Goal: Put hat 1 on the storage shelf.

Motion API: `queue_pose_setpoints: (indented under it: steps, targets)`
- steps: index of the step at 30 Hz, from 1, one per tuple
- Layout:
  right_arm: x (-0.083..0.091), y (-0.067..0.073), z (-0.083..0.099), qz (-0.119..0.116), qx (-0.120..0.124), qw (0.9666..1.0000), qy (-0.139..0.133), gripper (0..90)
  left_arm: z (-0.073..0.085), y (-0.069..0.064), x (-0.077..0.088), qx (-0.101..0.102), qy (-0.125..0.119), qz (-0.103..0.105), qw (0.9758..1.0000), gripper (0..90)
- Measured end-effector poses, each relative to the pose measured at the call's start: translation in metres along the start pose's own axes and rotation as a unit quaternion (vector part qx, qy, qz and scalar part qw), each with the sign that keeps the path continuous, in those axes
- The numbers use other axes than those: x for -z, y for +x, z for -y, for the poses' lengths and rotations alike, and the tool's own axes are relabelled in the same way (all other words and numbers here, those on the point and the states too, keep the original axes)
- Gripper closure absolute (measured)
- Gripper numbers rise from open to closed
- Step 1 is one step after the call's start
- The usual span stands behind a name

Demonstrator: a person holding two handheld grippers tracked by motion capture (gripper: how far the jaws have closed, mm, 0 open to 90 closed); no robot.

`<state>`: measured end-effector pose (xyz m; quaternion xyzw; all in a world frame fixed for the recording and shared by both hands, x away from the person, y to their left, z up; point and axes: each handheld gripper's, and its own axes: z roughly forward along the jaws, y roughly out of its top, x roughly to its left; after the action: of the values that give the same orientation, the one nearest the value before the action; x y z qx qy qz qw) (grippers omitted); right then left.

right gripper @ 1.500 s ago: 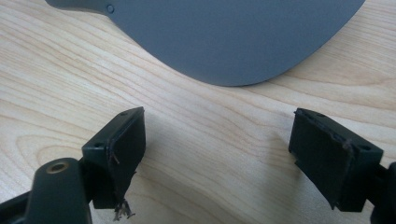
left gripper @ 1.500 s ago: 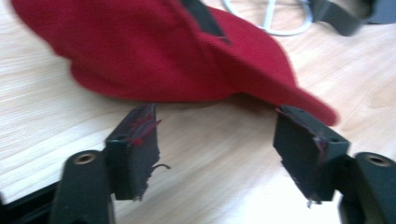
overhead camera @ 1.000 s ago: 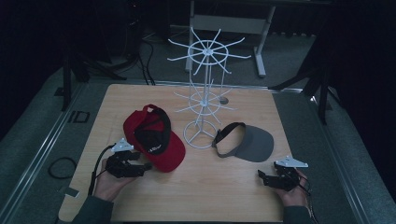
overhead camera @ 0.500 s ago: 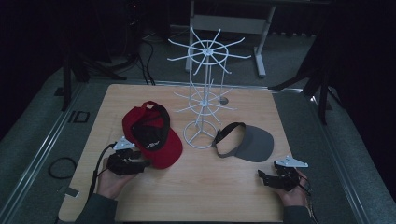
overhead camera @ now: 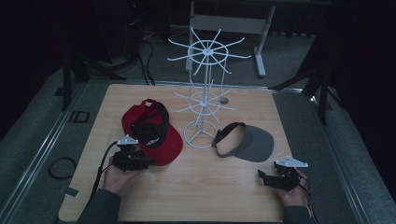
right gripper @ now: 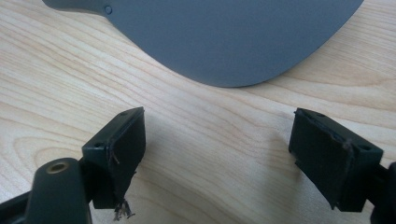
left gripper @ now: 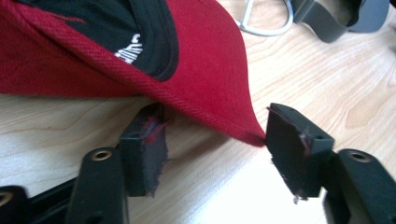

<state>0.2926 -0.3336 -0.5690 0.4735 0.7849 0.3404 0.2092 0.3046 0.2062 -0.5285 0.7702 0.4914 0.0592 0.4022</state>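
Note:
A red cap [overhead camera: 152, 130] lies upside down on the wooden table [overhead camera: 224, 196], its black lining facing up. My left gripper [overhead camera: 144, 162] sits low at the cap's near edge. In the left gripper view the red brim [left gripper: 205, 70] dips between the jaws of the left gripper [left gripper: 217, 128], and its edge touches the right pad [left gripper: 287, 140]. The jaws stand apart without pinching it and have just been opening. A grey visor [overhead camera: 247, 142] lies right of centre. My right gripper [overhead camera: 265, 176] rests open just short of the visor's brim [right gripper: 224, 37], with bare wood between its jaws [right gripper: 219, 121].
A white wire hat rack [overhead camera: 205, 93] with spoked arms stands on a ring base at the table's middle, between cap and visor. Dark floor, cables and a stand's legs surround the table. Bare wood stretches along the near edge between the two hands.
The red cap's near edge has shifted slightly by the left gripper, which has edged a little toward it. The right gripper and the visor have stayed put.

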Motion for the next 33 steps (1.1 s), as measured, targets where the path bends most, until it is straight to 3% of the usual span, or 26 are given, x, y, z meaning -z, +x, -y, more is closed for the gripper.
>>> queue_pose_setpoints:
  steps: [14,23,30,33]
  targets:
    - [0.000,0.000,0.000,0.000,0.000,1.0000,0.000,18.5,0.001,0.000,-0.026,0.026,0.012,-0.002,0.9996,35.2]
    - [0.000,0.000,0.000,0.000,0.000,1.0000,0.000,18.5,0.002,0.003,-0.039,0.032,0.023,0.009,0.9992,46.9]
    - [0.000,0.000,0.000,0.000,0.000,1.0000,0.000,18.5,0.002,0.005,-0.046,0.040,0.017,0.018,0.9989,48.8]
    - [0.000,0.000,0.000,0.000,0.000,1.0000,0.000,18.5,0.002,0.007,-0.045,0.046,0.014,0.020,0.9986,53.8]
